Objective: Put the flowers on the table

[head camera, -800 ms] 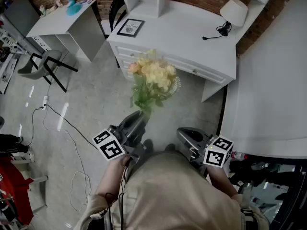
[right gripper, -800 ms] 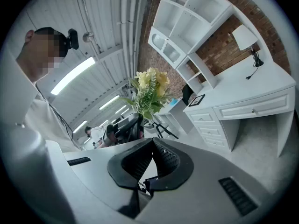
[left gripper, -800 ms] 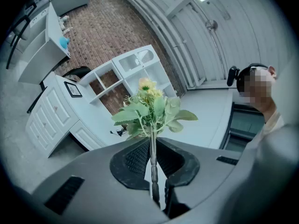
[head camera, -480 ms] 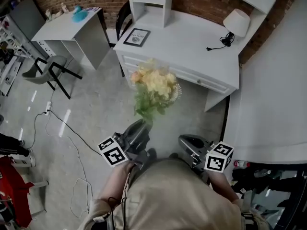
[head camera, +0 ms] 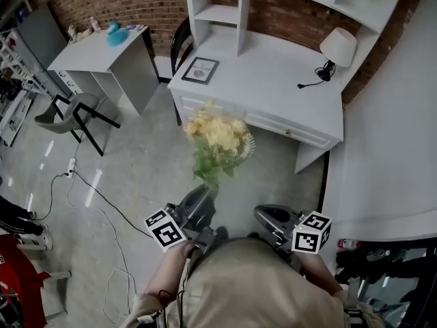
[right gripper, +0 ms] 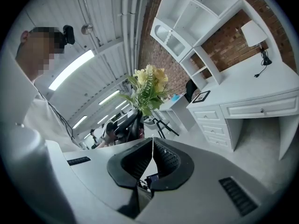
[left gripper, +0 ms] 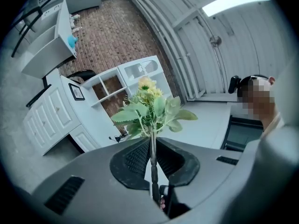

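Observation:
A bunch of yellow flowers (head camera: 217, 139) with green leaves stands upright in my left gripper (head camera: 205, 191), whose jaws are shut on the thin stem. In the left gripper view the flowers (left gripper: 148, 107) rise from between the left gripper's (left gripper: 153, 146) pads. My right gripper (head camera: 268, 215) is held low beside it, shut and empty; the right gripper (right gripper: 152, 143) shows its pads touching, with the flowers (right gripper: 148, 89) to its upper left. The white desk (head camera: 273, 80) lies ahead of the flowers against the brick wall.
On the desk are a framed picture (head camera: 200, 70), a white lamp (head camera: 337, 46) with its cord, and a white shelf unit (head camera: 218, 14). A smaller grey table (head camera: 95, 53) and a chair (head camera: 75, 111) stand to the left. Cables (head camera: 89, 190) run over the floor. A white surface (head camera: 389, 156) fills the right.
The view has shifted so the desk sits lower and closer in the head view. The flowers stay upright in the left gripper; both grippers keep their places relative to the body.

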Demonstrator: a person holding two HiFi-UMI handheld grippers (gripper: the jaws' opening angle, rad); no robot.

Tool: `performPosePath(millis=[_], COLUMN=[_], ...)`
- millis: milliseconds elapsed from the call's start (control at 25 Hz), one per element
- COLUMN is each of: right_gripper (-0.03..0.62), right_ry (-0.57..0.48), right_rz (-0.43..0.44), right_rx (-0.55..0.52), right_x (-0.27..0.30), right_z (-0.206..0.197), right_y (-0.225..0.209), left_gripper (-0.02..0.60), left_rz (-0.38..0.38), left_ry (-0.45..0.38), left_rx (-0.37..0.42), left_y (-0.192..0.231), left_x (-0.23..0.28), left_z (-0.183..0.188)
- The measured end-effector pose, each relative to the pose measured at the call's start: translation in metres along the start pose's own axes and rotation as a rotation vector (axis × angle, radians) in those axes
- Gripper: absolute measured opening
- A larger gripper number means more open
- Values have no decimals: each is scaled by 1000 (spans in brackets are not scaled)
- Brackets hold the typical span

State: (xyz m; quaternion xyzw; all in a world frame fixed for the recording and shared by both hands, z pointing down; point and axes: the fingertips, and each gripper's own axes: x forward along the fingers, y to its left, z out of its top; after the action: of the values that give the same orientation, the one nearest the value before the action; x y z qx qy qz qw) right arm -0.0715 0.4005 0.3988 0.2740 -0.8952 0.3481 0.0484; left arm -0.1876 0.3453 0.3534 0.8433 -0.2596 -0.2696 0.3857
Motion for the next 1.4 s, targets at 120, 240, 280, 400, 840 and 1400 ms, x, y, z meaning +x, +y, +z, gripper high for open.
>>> performPosePath(millis=[120,240,280,400,840,1400], right_gripper=[21,21,21,21,21,206], right_ry=[5,-1,-2,3,-33,-155], right_rz=[-11,-14,-15,-18,74,254], right_rx=[-8,-16,-17,-15,14,283], right_x=[8,17,20,28,49,81], right_z=[2,5,5,1,30,87], right_y=[3,8,9,13,25,26], left_gripper=[34,34,34,34,34,34], left_rz=[-7,-2,1,8,15,-24], left_ry=[8,25,35,72,170,321], left_rx=[17,71,91,148,258,418], left_y=[1,2,3,6,15,5], left_x=[-3,-8,-9,-16,-13,16], left_z=[8,17,18,17,6,-24])
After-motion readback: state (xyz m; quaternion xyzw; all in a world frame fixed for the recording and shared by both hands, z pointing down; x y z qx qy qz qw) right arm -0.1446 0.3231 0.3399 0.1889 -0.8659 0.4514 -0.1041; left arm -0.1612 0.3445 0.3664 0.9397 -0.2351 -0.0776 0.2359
